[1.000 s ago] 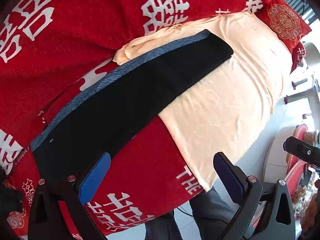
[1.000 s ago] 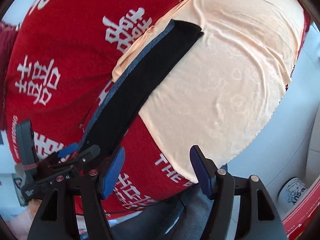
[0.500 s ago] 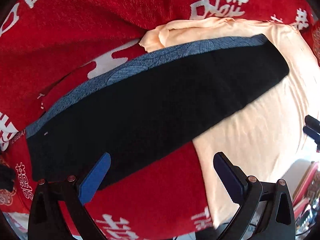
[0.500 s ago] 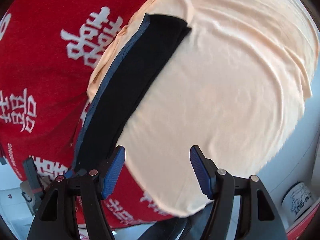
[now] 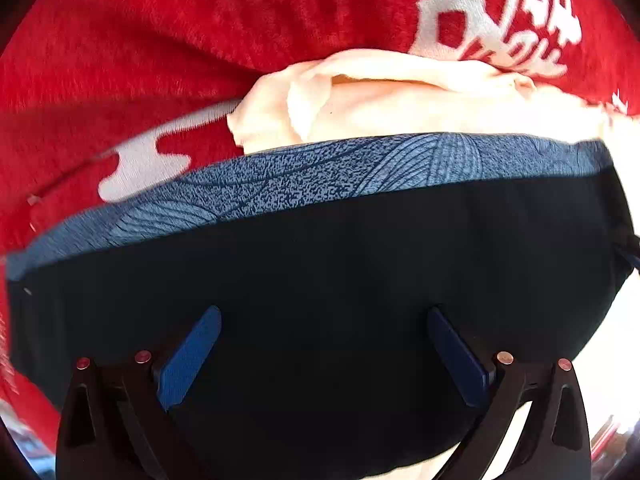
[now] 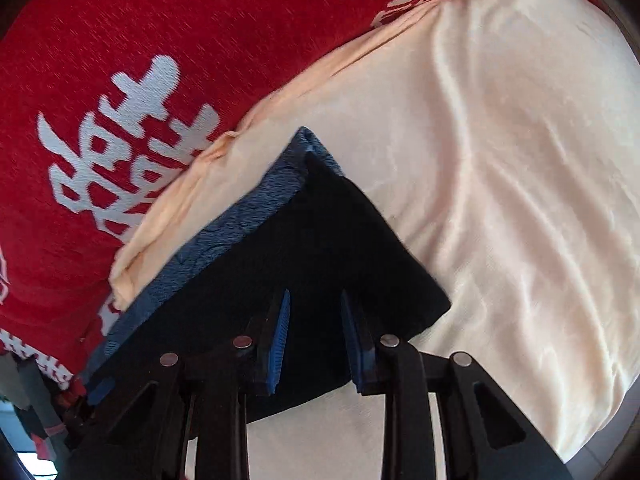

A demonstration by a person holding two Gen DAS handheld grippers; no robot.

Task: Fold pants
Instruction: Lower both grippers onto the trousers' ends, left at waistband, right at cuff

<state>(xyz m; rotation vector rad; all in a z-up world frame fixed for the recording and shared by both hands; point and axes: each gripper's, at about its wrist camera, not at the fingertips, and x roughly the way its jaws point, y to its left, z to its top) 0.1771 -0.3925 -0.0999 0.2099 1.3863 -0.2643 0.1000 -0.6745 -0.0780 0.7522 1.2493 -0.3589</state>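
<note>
The pants point(image 5: 340, 280) are black with a blue patterned side stripe, folded lengthwise into a long flat strip on the bed. My left gripper point(image 5: 320, 344) is open and hovers close over the middle of the strip, fingers wide apart. In the right wrist view the pants' end point(image 6: 320, 240) lies on the peach cloth. My right gripper point(image 6: 314, 320) sits low over that end with its jaws narrowed to a small gap; I cannot tell if they pinch the fabric.
A red blanket point(image 5: 160, 40) with white characters covers the bed. A peach cloth point(image 6: 500, 160) lies on it under the pants' end; its crumpled corner point(image 5: 320, 92) shows beyond the stripe. The left gripper point(image 6: 48, 412) shows at the lower left of the right wrist view.
Both grippers have dropped down close over the pants. The right gripper's jaws have narrowed from wide open to a small gap. The left gripper's jaws stay wide open.
</note>
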